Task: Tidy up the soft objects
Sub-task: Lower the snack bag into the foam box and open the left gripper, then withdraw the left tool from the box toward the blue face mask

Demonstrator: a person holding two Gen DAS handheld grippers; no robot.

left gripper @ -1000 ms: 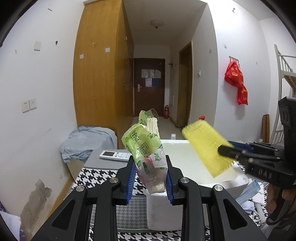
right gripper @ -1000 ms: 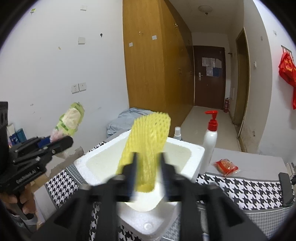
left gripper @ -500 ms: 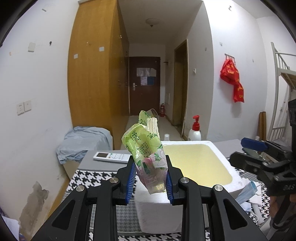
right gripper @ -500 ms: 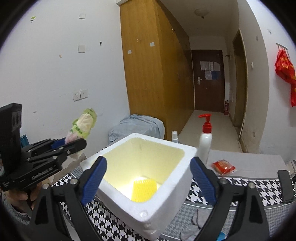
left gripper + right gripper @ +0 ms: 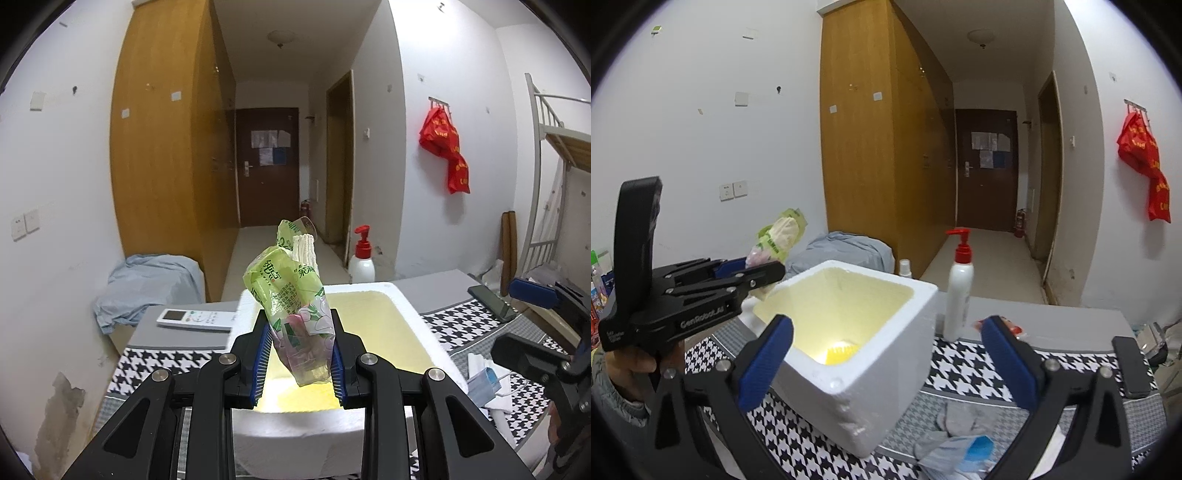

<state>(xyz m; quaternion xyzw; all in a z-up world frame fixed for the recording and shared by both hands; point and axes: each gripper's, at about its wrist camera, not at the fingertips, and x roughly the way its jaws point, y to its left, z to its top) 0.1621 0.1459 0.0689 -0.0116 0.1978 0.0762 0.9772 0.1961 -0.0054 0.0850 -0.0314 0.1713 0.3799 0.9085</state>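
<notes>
At left, the left gripper (image 5: pixel 299 354) pinches a green tissue pack (image 5: pixel 291 295) upright between its 2 blue pads, just above the near rim of a white foam box (image 5: pixel 886 354). Inside the box lies what looks like a yellow foam net (image 5: pixel 842 350) (only partly visible). At right, the right gripper (image 5: pixel 886 365) is opening, nothing between its jaws.

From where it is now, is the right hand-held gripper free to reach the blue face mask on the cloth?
Probably yes. The right hand-held gripper is empty, its jaws opening, and the face mask lies uncovered on the houndstooth cloth beside the foam box, just below the gripper.
</notes>
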